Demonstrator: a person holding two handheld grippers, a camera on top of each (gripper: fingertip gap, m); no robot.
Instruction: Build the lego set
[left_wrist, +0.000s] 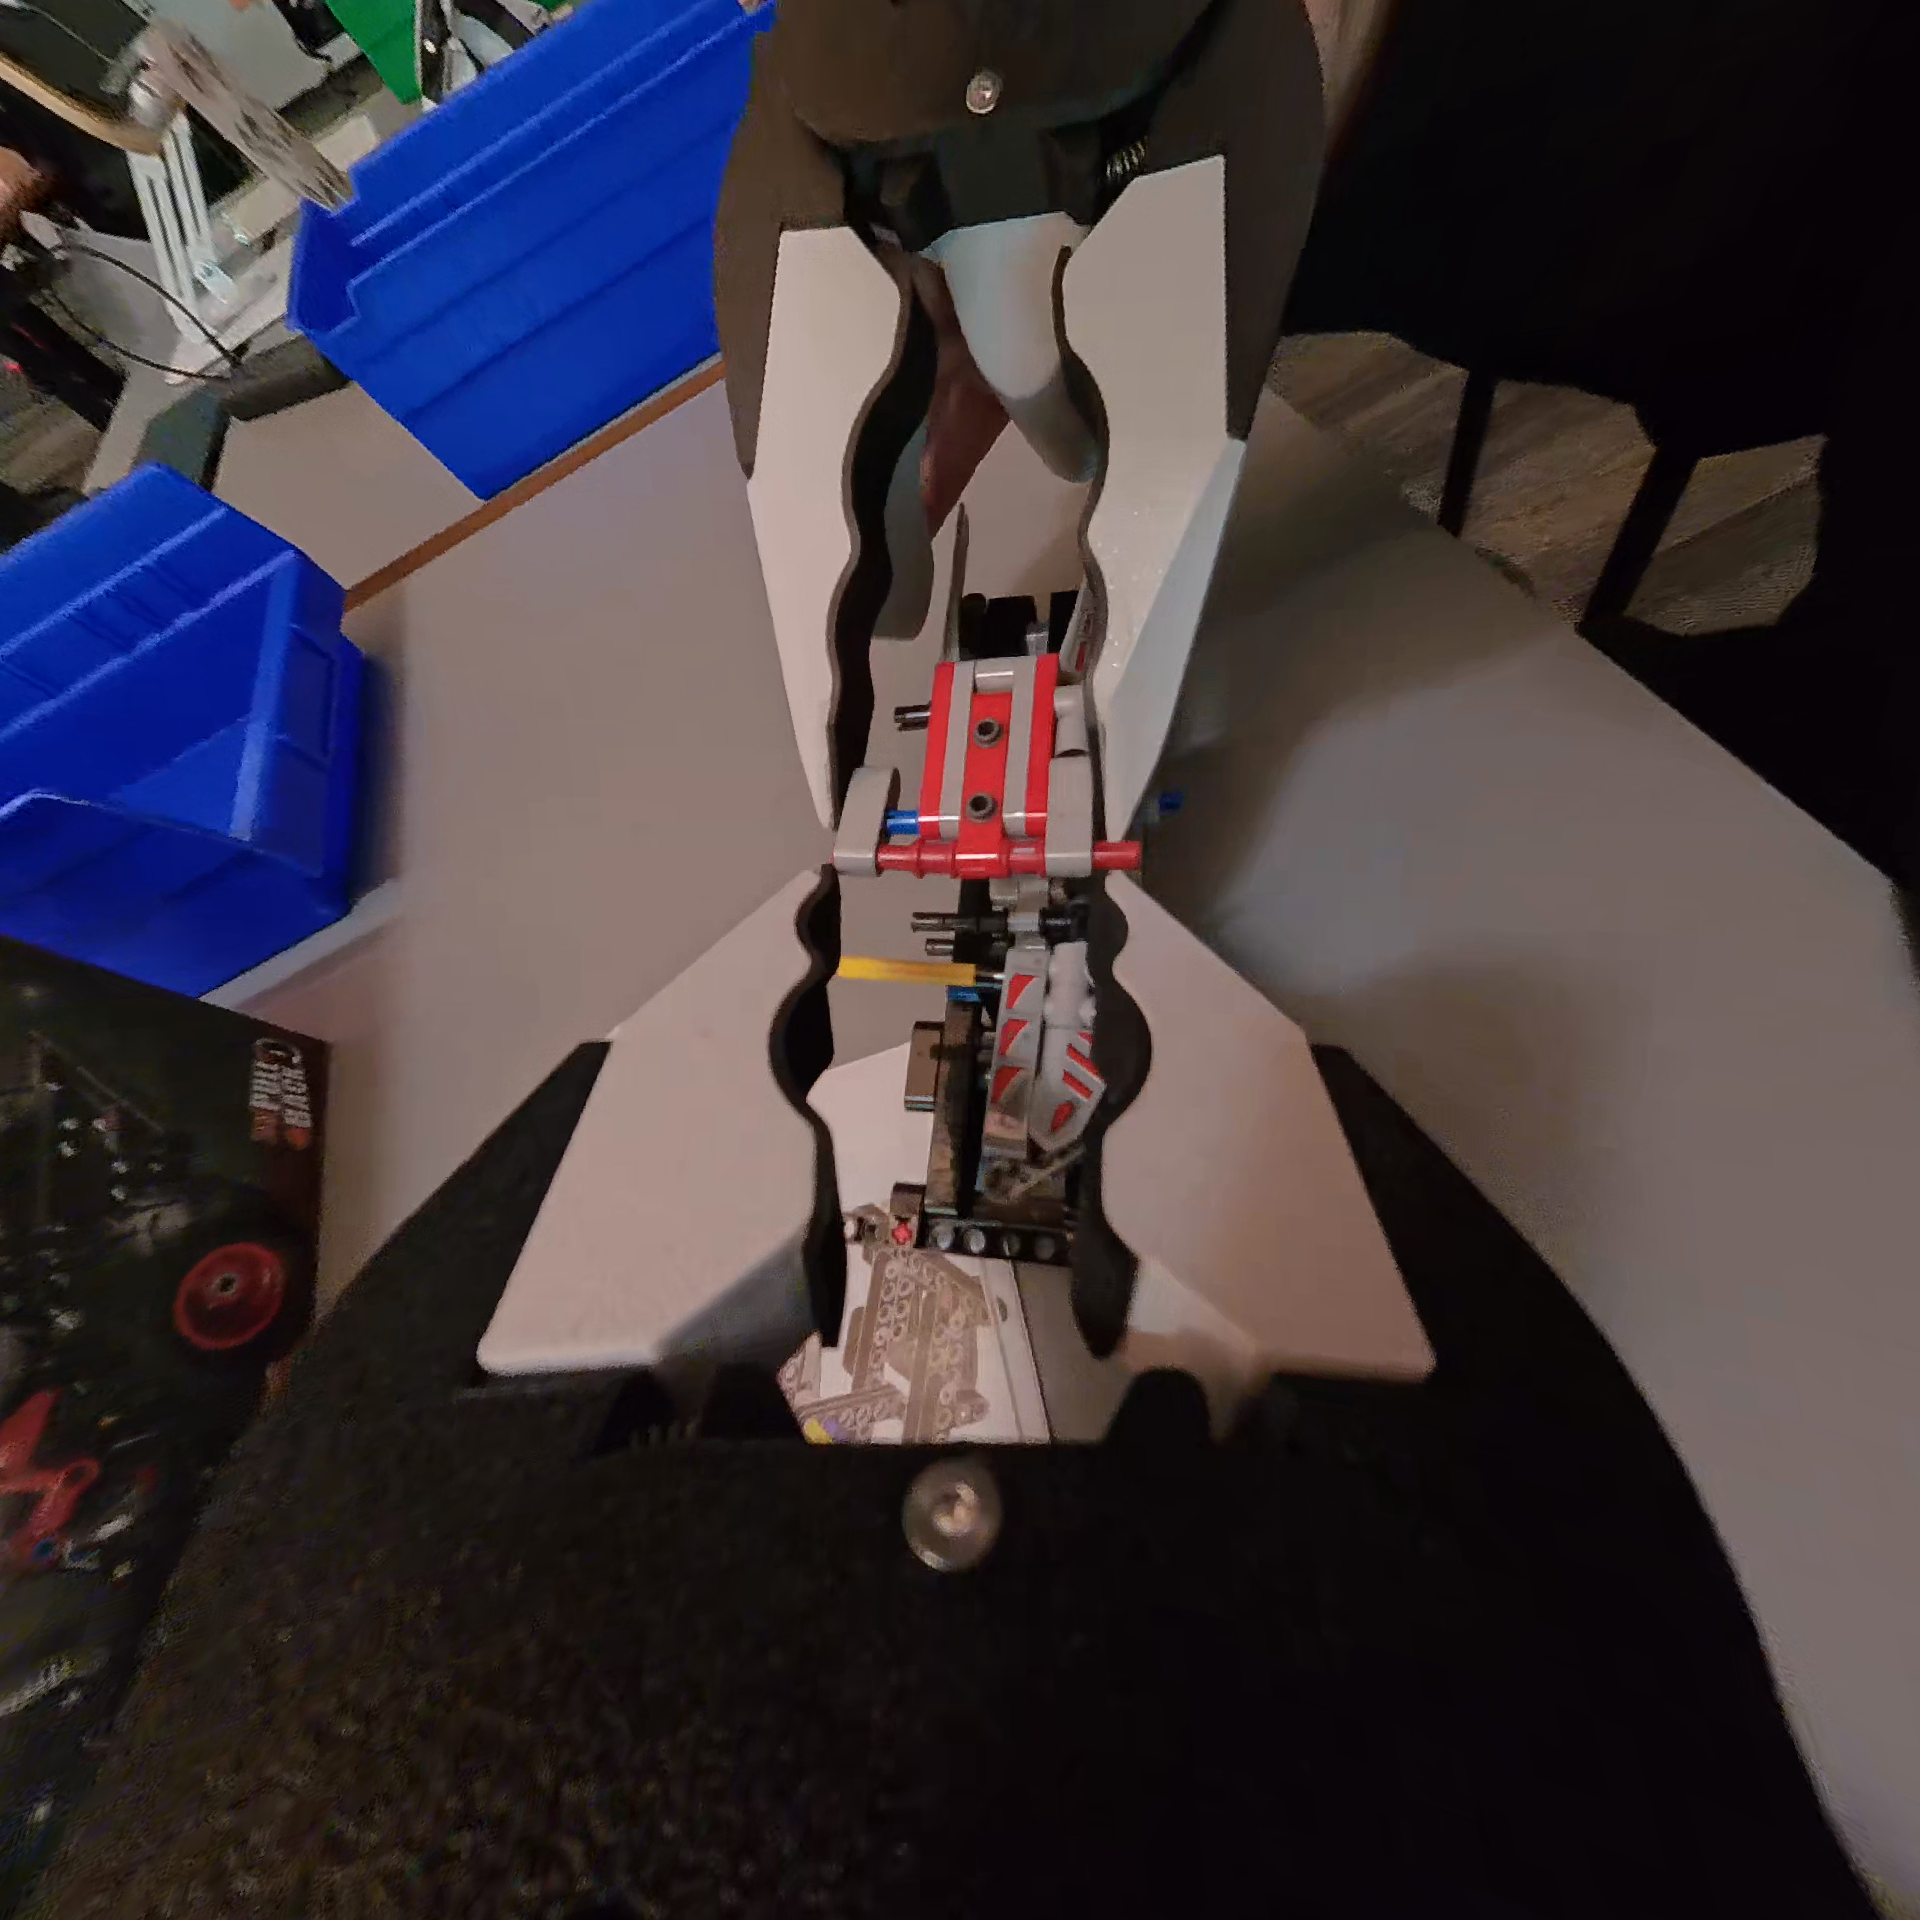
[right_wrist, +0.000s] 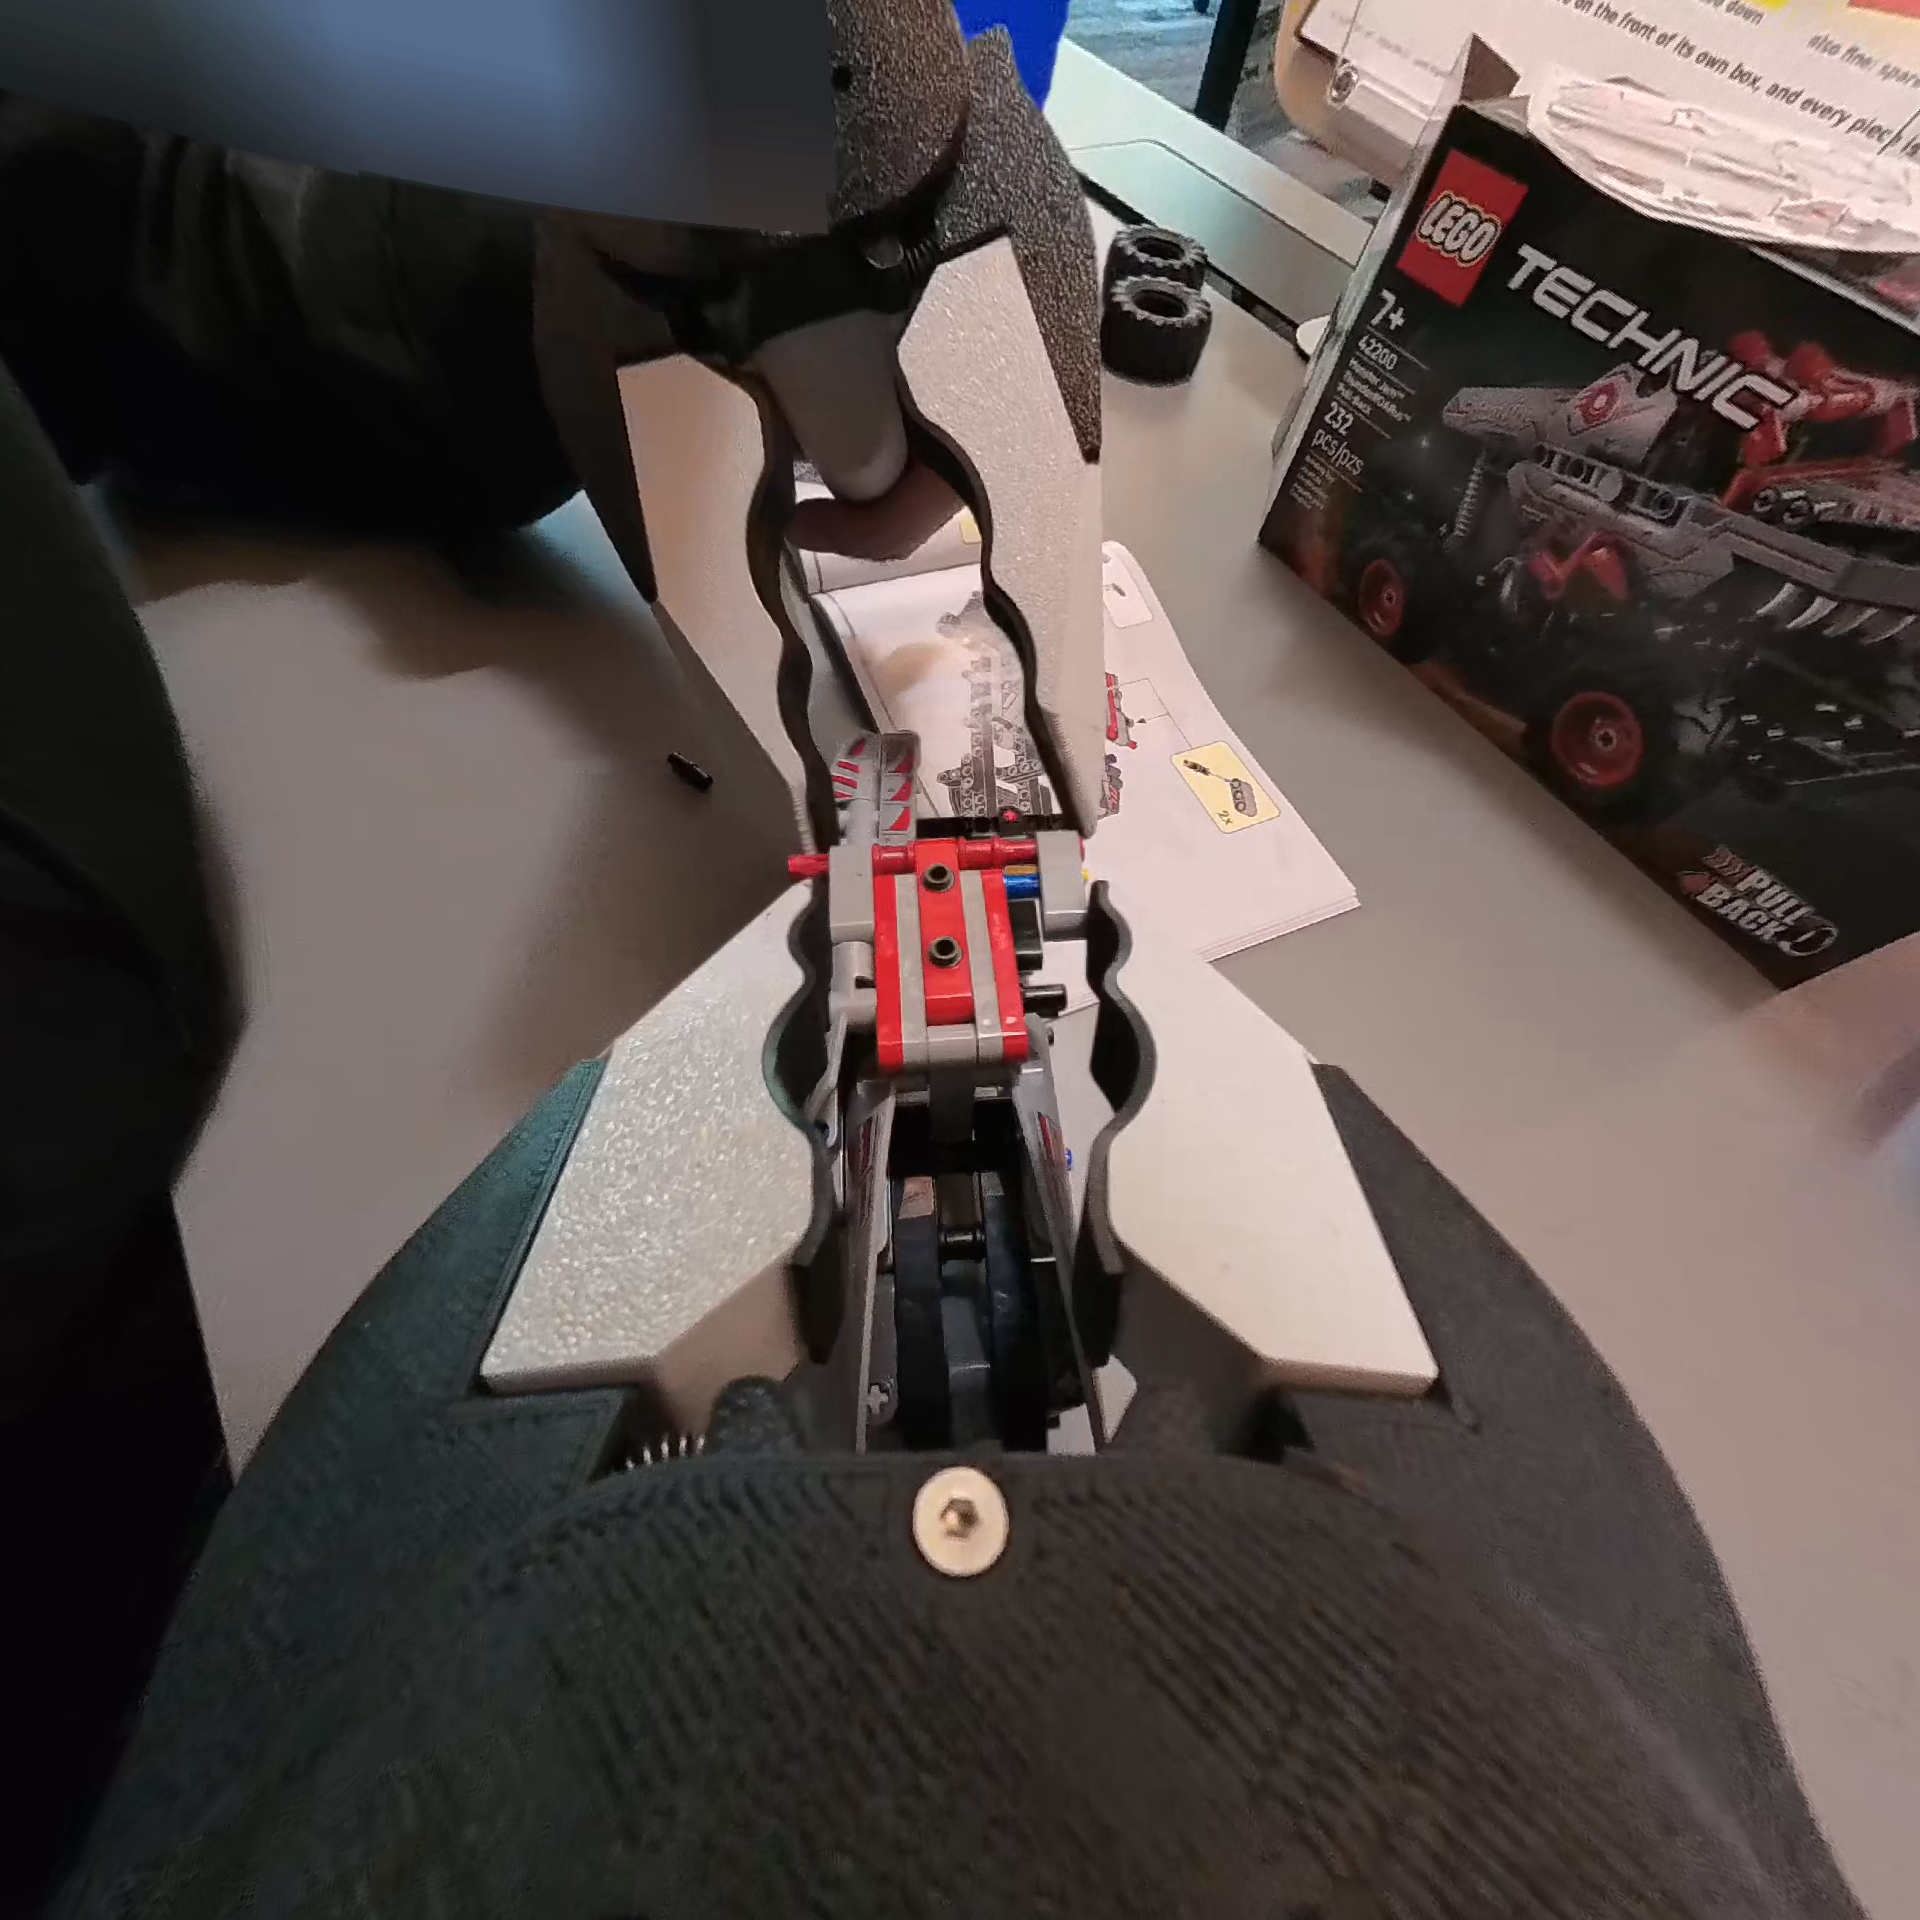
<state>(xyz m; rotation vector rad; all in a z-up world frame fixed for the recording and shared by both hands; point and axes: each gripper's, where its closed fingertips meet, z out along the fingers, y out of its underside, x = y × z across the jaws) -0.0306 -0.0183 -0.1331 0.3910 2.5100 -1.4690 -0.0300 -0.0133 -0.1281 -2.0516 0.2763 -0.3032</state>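
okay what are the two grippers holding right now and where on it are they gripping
Both hold the same red and grey lego model. The left gripper clamps one end of it, the right gripper the opposite end, fingers on its sides.

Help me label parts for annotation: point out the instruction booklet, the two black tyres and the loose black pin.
instruction booklet (right_wrist: 1236, 873), right wrist view, open page.
black tyres (right_wrist: 1155, 301), right wrist view, nearer tyre's rim.
black pin (right_wrist: 689, 771), right wrist view, its middle.

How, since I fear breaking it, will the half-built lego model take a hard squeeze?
Likely light and fairly stiff: the lego model is pinned beams. Its thin grey-red side panels and the protruding red axle could probably pop off under pressure.
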